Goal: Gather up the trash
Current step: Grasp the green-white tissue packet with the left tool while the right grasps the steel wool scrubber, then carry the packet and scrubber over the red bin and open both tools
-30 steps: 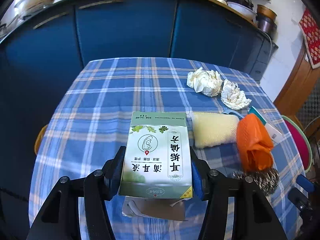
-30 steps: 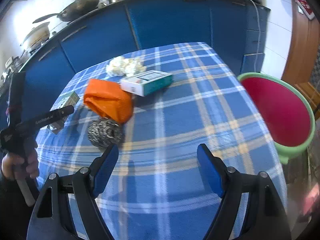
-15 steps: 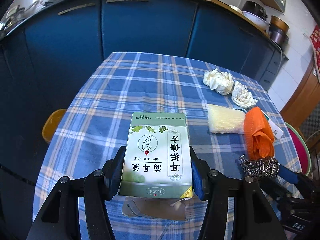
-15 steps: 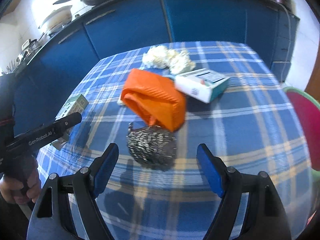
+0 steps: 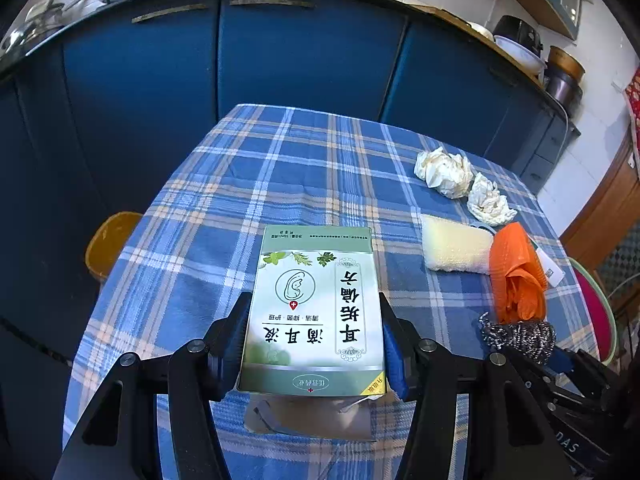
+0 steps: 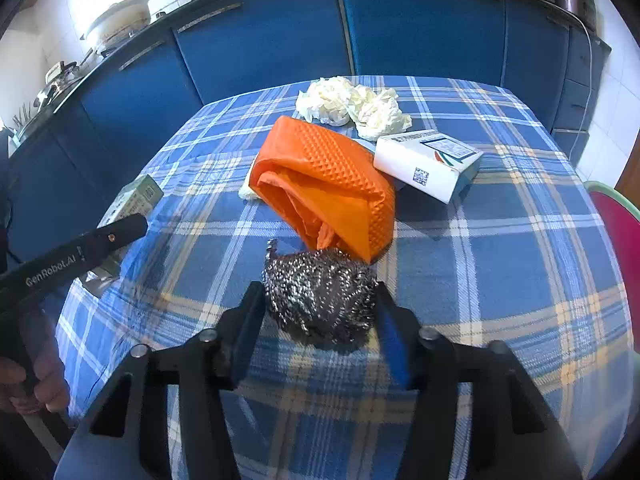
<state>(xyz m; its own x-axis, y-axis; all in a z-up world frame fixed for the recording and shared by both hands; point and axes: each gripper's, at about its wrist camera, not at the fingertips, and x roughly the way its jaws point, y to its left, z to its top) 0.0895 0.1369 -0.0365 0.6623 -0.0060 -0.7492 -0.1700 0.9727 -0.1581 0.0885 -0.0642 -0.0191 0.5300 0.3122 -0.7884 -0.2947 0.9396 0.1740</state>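
My left gripper [image 5: 314, 344] is shut on a green and white medicine box [image 5: 316, 308] with its torn flap hanging below, held over the blue plaid table [image 5: 280, 168]. My right gripper [image 6: 320, 320] has closed around a steel wool scourer [image 6: 320, 292] that rests on the table, its jaws touching both sides. Two crumpled white tissues [image 5: 460, 184] lie at the far right; they also show in the right wrist view [image 6: 352, 106]. An orange rubber glove [image 6: 324, 184] lies just beyond the scourer. A white and teal box [image 6: 428, 164] lies to its right.
A pale yellow sponge [image 5: 456, 244] lies left of the glove. A red basin with green rim [image 6: 620, 228] stands off the table's right edge. A yellow bin [image 5: 108, 240] is below the table's left edge. Blue cabinets [image 5: 280, 52] stand behind.
My right gripper moved forward to the scourer and closed its jaws around it. My left gripper, still holding the box, drifted left and back a little.
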